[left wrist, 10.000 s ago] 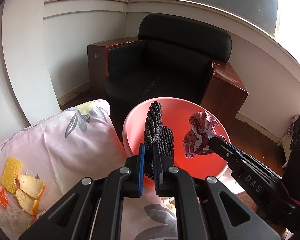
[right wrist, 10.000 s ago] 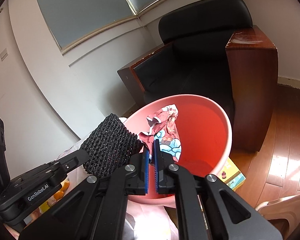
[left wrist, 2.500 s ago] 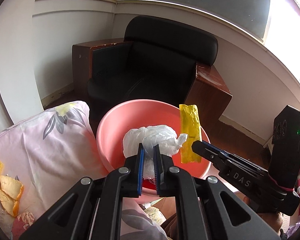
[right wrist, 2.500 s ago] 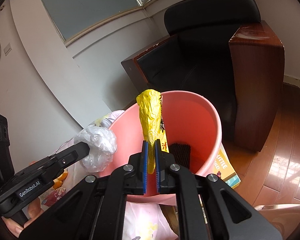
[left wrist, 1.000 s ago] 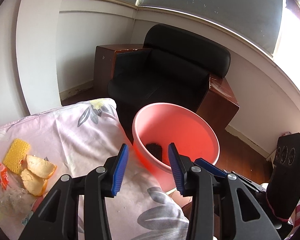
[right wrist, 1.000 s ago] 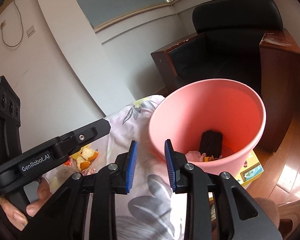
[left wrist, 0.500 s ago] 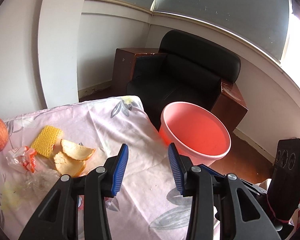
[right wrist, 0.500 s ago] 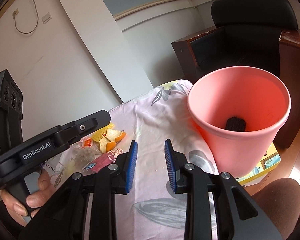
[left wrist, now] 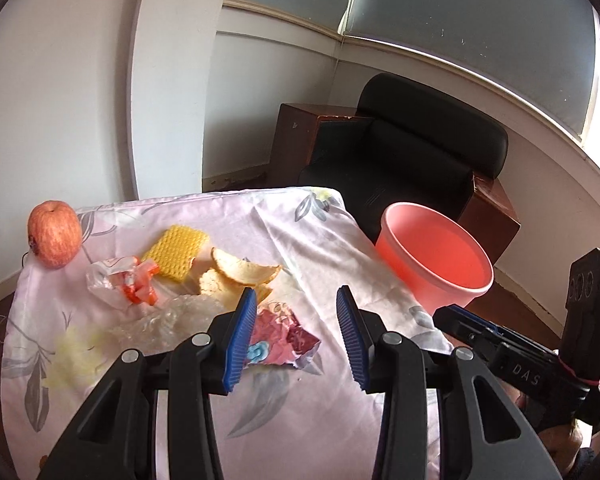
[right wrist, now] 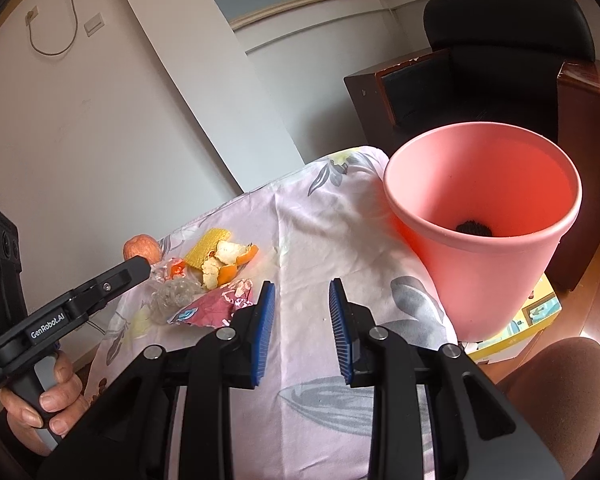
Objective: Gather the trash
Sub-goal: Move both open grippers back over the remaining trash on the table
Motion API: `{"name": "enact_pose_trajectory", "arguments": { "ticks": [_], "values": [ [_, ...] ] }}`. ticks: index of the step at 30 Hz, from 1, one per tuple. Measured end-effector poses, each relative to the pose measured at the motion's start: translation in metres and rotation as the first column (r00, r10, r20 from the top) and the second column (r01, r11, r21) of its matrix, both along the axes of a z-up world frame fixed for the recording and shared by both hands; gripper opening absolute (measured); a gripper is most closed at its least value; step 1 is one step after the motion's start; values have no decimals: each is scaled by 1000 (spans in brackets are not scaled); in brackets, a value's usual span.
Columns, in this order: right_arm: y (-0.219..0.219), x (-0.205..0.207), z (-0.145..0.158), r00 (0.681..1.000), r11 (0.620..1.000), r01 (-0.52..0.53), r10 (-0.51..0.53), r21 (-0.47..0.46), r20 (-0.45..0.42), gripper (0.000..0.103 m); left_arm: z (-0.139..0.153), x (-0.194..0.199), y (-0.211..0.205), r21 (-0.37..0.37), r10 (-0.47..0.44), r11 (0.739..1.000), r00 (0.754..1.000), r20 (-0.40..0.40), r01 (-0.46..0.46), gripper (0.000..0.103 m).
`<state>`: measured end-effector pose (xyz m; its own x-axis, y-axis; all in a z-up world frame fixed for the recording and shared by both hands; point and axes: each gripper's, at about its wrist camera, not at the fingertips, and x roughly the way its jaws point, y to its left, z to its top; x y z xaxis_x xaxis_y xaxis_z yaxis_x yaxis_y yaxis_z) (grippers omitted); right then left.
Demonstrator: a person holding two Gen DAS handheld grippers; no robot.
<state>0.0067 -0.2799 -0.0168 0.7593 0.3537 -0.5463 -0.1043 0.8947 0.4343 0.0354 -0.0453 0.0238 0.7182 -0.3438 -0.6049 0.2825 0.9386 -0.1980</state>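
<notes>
My left gripper [left wrist: 296,300] is open and empty above the flowered cloth [left wrist: 292,240], just right of a red foil wrapper [left wrist: 280,332]. Beyond it lie orange peels [left wrist: 240,272], a yellow waffle piece [left wrist: 178,252], a clear wrapper with red bits [left wrist: 120,280] and crumpled clear plastic [left wrist: 164,320]. The pink bin [left wrist: 436,260] stands off the cloth's right edge. My right gripper [right wrist: 300,292] is open and empty, between the red wrapper [right wrist: 208,310] and the pink bin [right wrist: 484,232], which holds a black mesh piece [right wrist: 474,227].
A red apple [left wrist: 54,234] sits at the cloth's far left corner. A black armchair [left wrist: 400,168] with wooden sides stands behind the bin. A yellow box [right wrist: 536,312] lies under the bin. My knee [right wrist: 556,368] is at lower right.
Both grippers have swung left from the bin toward the trash on the cloth. Earlier they dropped the white bag and the yellow wrapper into the bin and opened.
</notes>
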Motion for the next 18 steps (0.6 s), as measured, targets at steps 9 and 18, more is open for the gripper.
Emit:
{"name": "enact_pose_trajectory", "arguments": {
  "ticks": [9, 18],
  "values": [
    [19, 8, -8, 996, 998, -60, 59, -8, -60, 29, -25, -19, 43, 38, 54, 998, 998, -44, -52, 41],
    [30, 14, -17, 990, 996, -94, 93, -6, -102, 29, -43, -14, 71, 44, 127, 991, 989, -72, -124, 41]
  ]
}}
